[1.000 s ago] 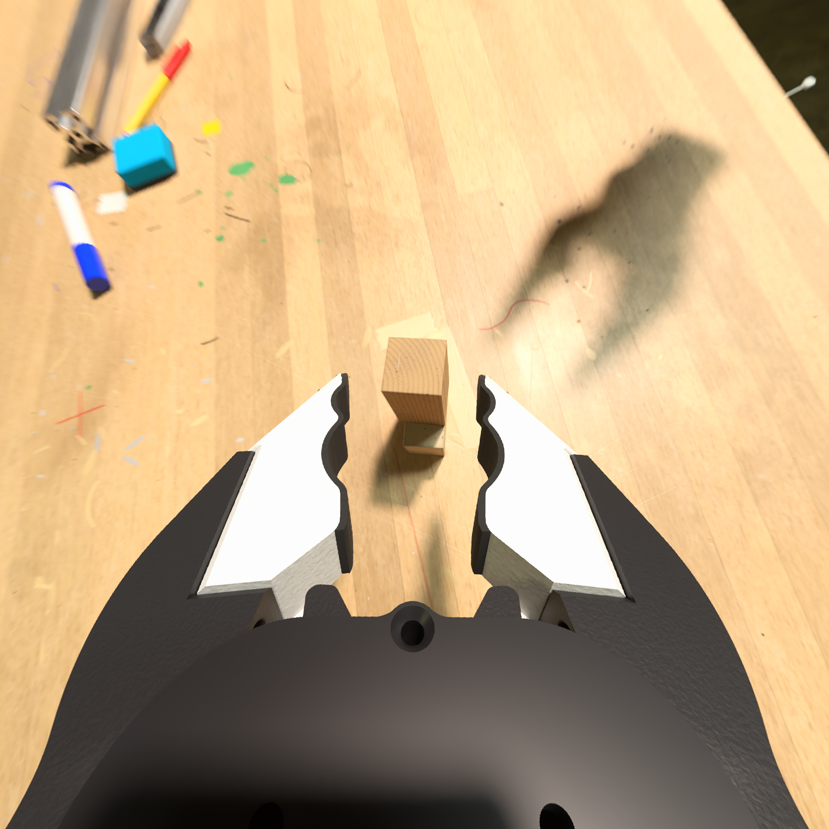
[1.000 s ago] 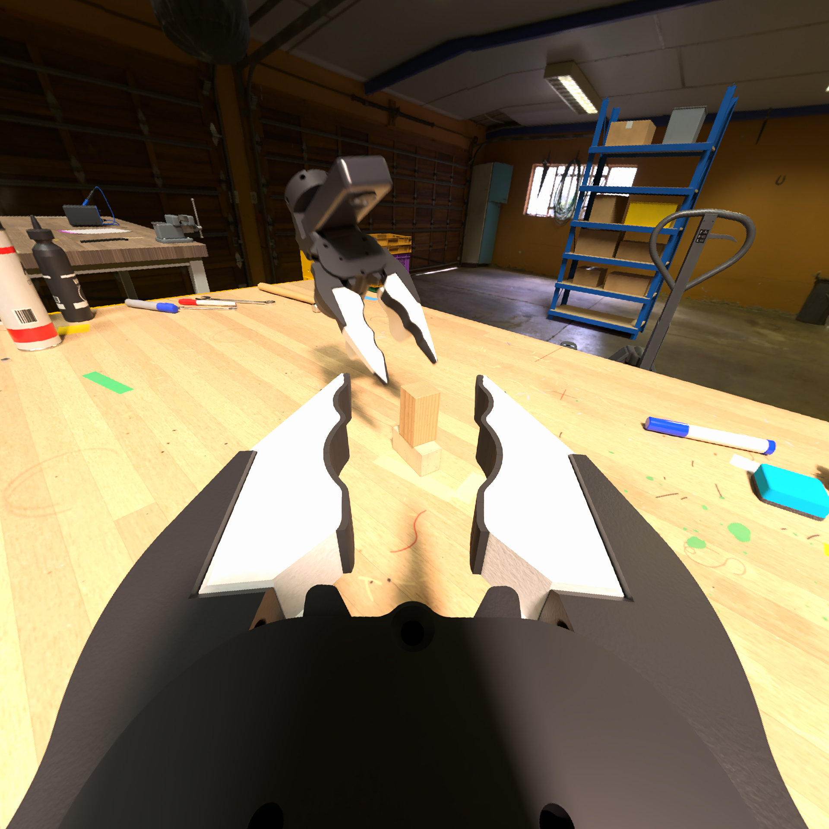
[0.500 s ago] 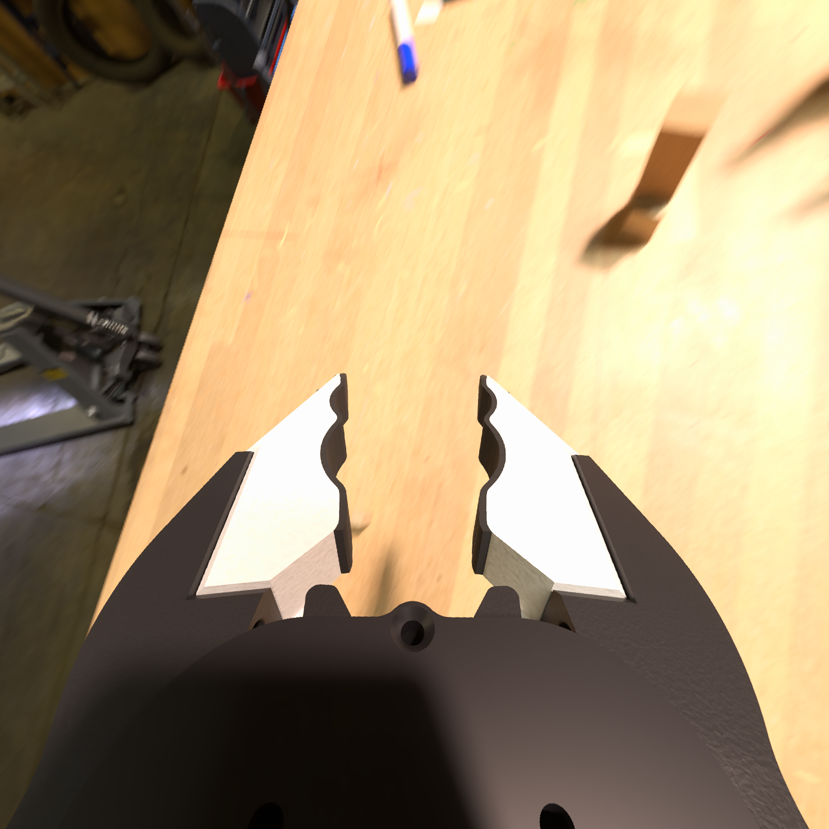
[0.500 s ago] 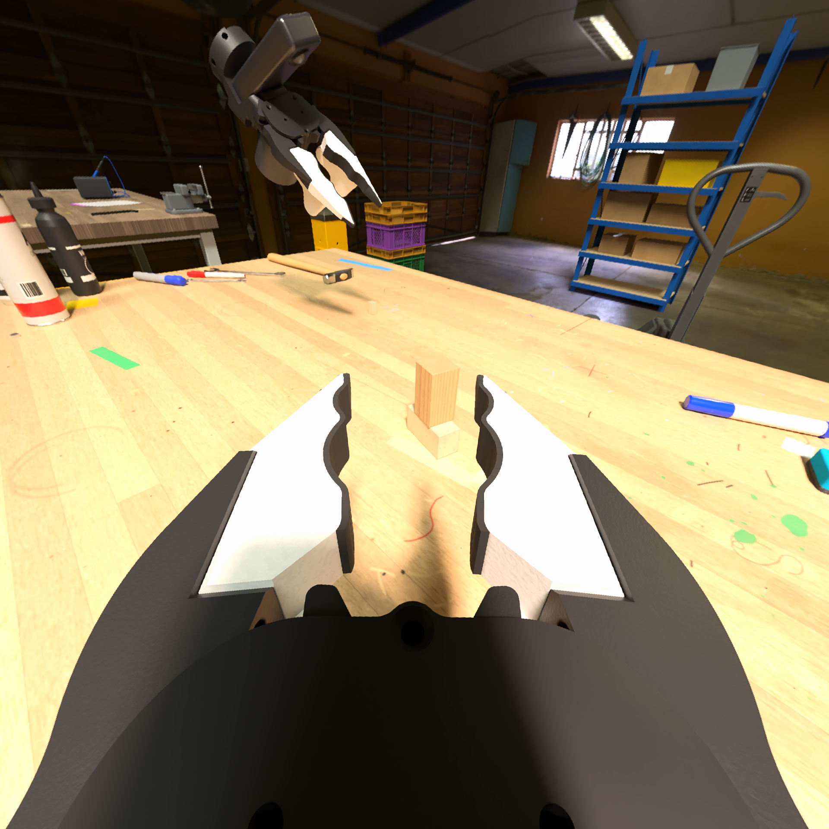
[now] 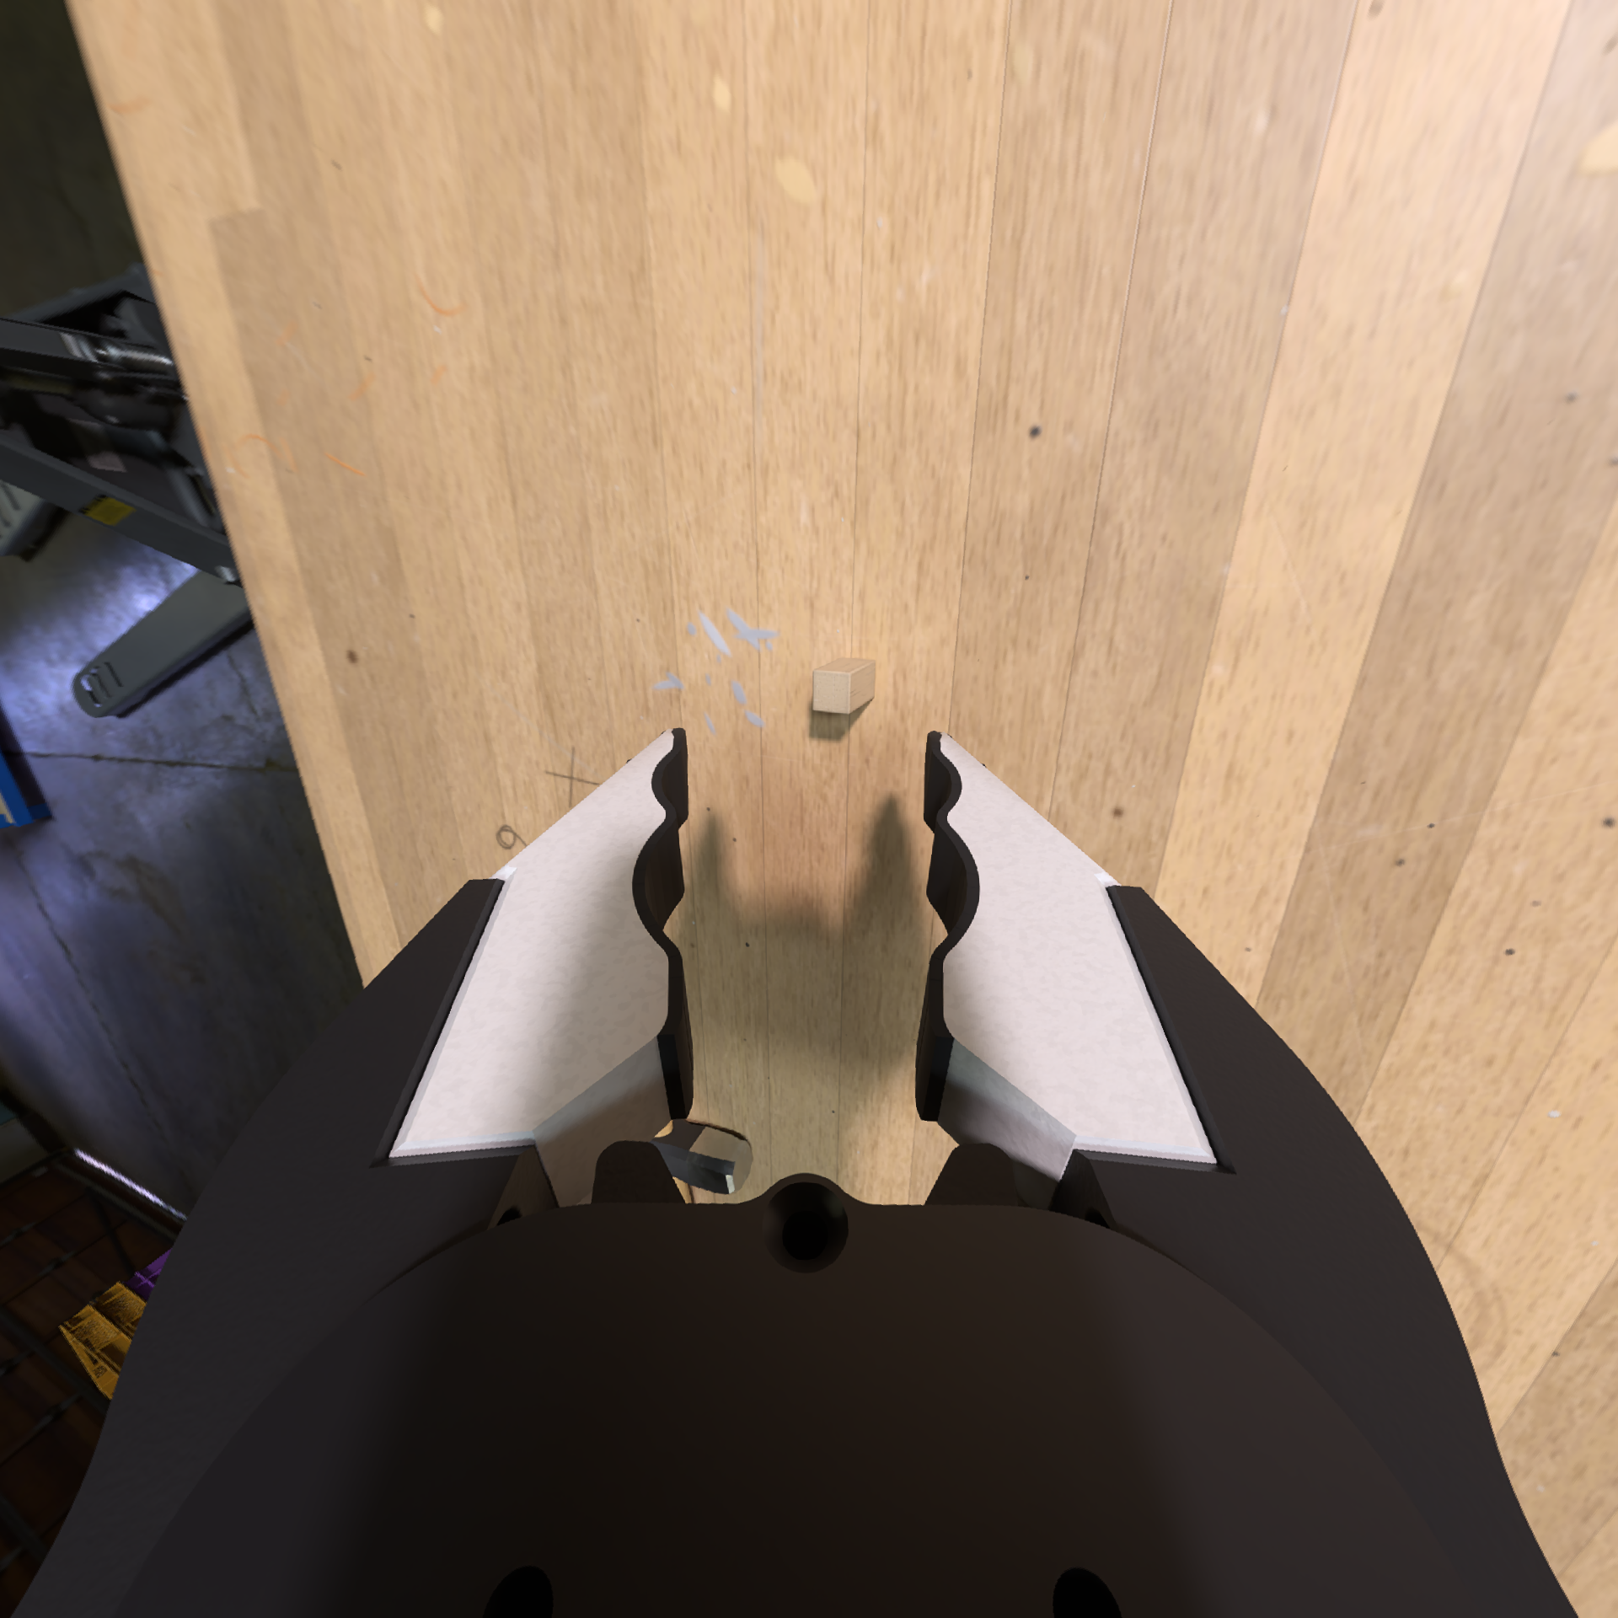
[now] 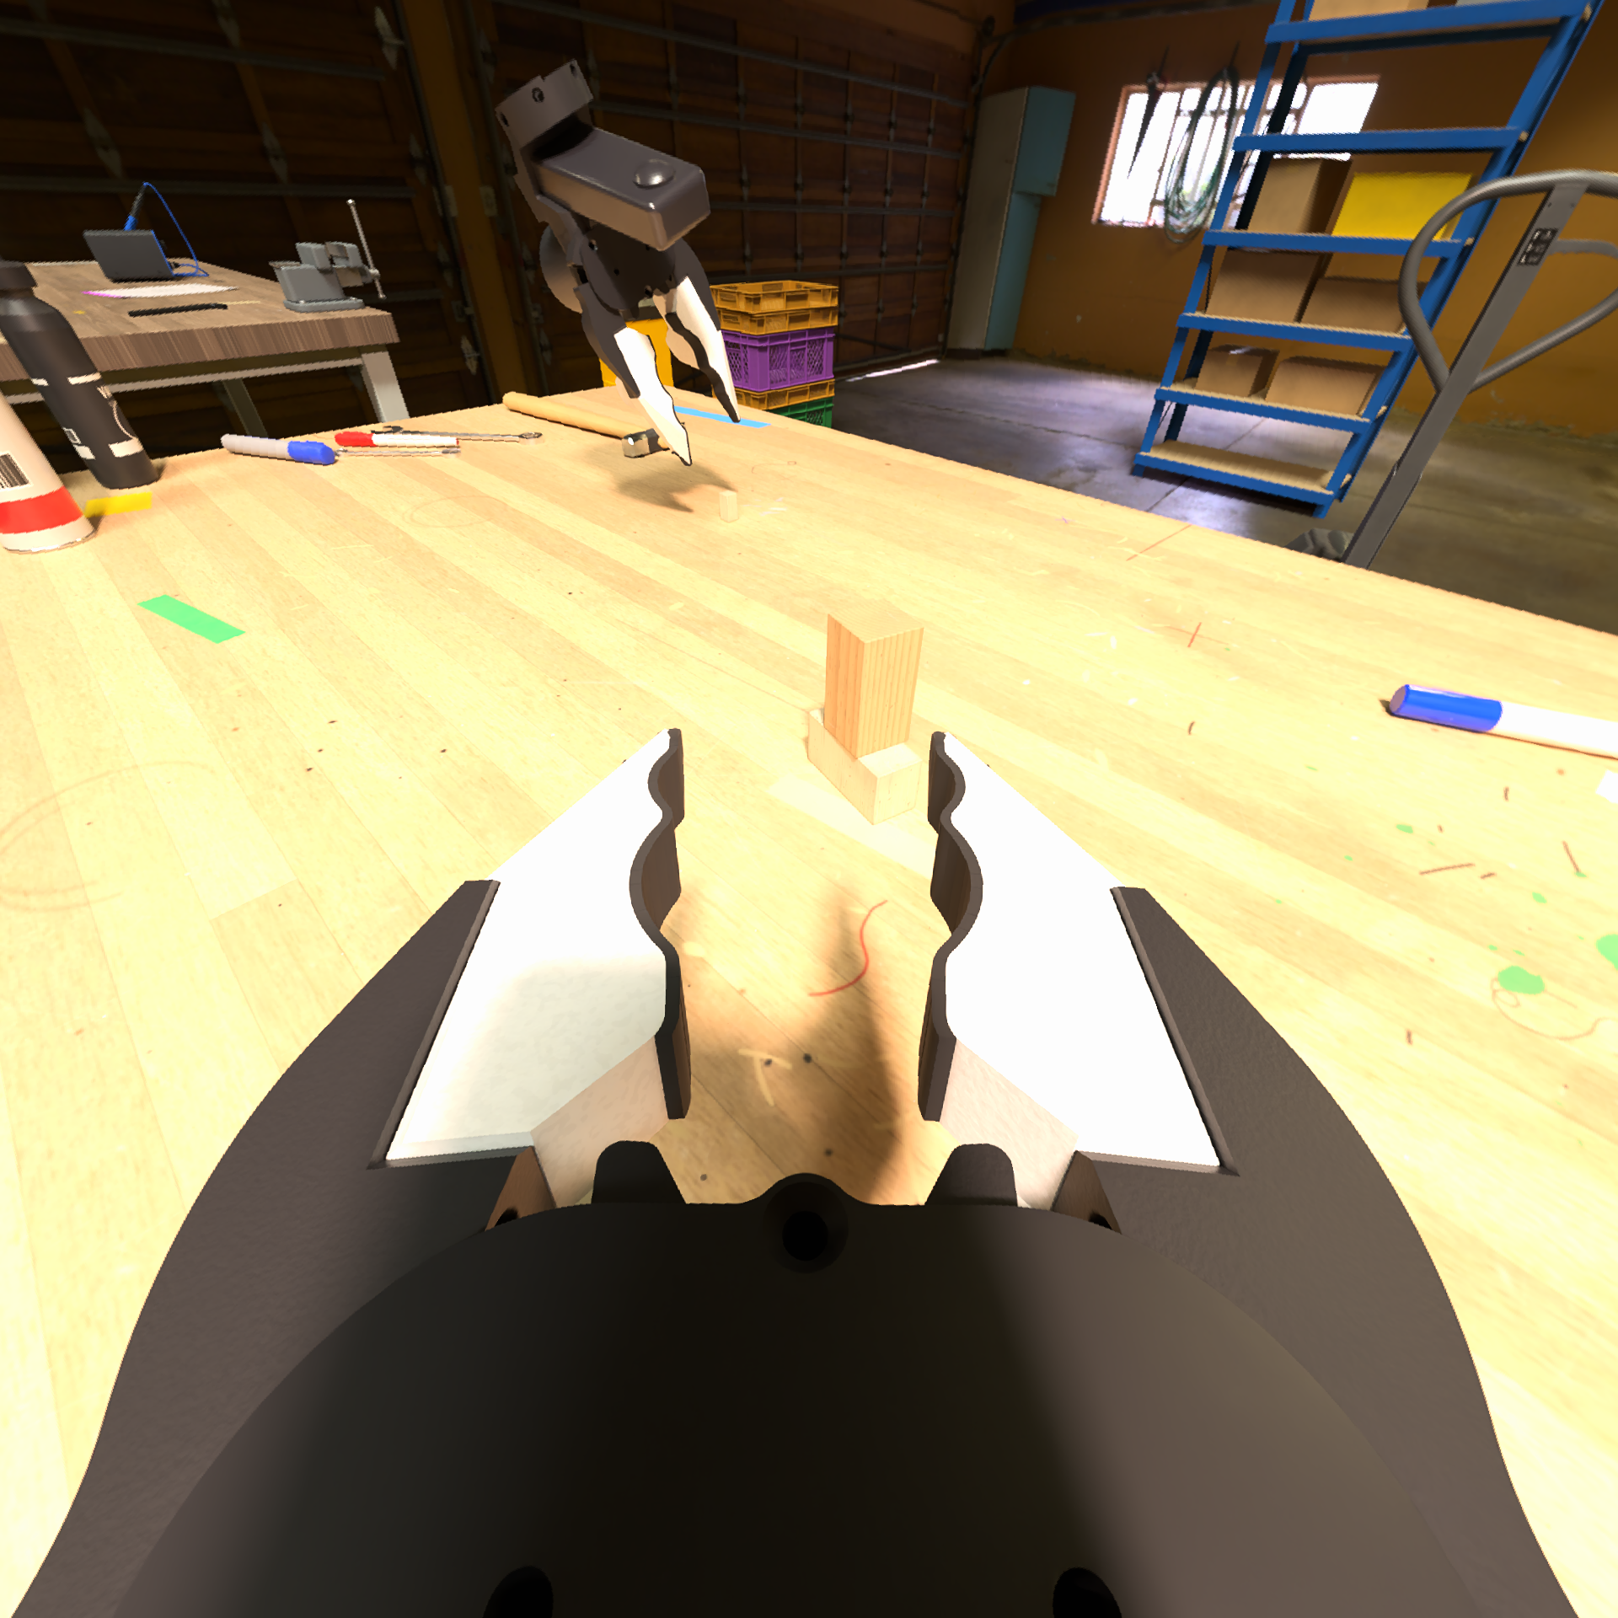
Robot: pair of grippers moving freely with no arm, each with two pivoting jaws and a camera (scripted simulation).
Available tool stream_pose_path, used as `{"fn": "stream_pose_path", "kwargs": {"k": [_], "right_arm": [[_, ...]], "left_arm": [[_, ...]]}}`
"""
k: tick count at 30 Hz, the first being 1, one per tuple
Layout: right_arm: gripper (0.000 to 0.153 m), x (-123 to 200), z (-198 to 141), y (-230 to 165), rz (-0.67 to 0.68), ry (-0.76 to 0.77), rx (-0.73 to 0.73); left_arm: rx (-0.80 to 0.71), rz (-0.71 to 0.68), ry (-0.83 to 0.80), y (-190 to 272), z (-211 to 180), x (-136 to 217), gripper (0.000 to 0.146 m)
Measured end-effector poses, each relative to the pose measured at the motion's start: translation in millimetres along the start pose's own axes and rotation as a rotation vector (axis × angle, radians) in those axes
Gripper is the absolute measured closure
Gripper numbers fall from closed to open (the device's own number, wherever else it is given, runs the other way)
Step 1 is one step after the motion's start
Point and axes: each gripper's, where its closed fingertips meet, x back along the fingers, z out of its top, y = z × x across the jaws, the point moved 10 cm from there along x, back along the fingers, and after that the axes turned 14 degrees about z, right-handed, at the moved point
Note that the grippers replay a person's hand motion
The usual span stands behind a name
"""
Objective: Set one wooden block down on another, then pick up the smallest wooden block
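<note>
So, wide pale worktop (image 6: pixel 368 788) carries everything. Left gripper (image 5: pixel 805 744) hangs point-down above it, released and empty, beyond the stack and near the far edge; in the right wrist view it shows at (image 6: pixel 700 429). Right gripper (image 6: pixel 805 744) sits low, just short of the stack, released and empty. Tall block (image 6: pixel 871 678) stands upright on flat block (image 6: pixel 862 775). Smallest block (image 5: pixel 842 685) lies alone on the worktop well beyond the stack, just ahead of the left gripper's tips.
</note>
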Motion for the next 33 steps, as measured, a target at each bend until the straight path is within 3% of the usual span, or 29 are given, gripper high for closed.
{"fn": "stream_pose_path", "kwargs": {"k": [11, 15, 17, 21, 27, 33], "right_arm": [[0.096, 8.1, -8.8, -6.2, -0.041, -0.006, -0.039], [0.096, 6.3, -10.4, -9.5, -0.039, -0.001, -0.048], [0.096, 3.3, -10.0, -11.5, -0.028, 0.003, -0.049], [0.096, -5.8, -4.8, -16.0, 0.004, -0.018, -0.026], [0.096, -19.1, 15.7, -26.6, 0.019, -0.078, 0.117], [0.093, -38.8, 54.3, -49.1, 0.029, -0.142, 0.539]], "left_arm": [[-0.039, -0.075, -0.064, 1.1, -2.5, -44.8, 0.112], [-0.014, -0.087, -0.105, 5.4, -2.3, -51.9, 0.119], [-0.017, -0.072, -0.126, 9.6, -1.8, -51.8, 0.130], [0.066, -0.099, -0.162, 16.4, -0.6, -42.6, 0.134], [0.313, -0.251, -0.026, 9.7, 3.3, 14.0, 0.134], [0.335, -0.524, 0.206, 0.1, 40.1, 112.0, 0.134]]}}
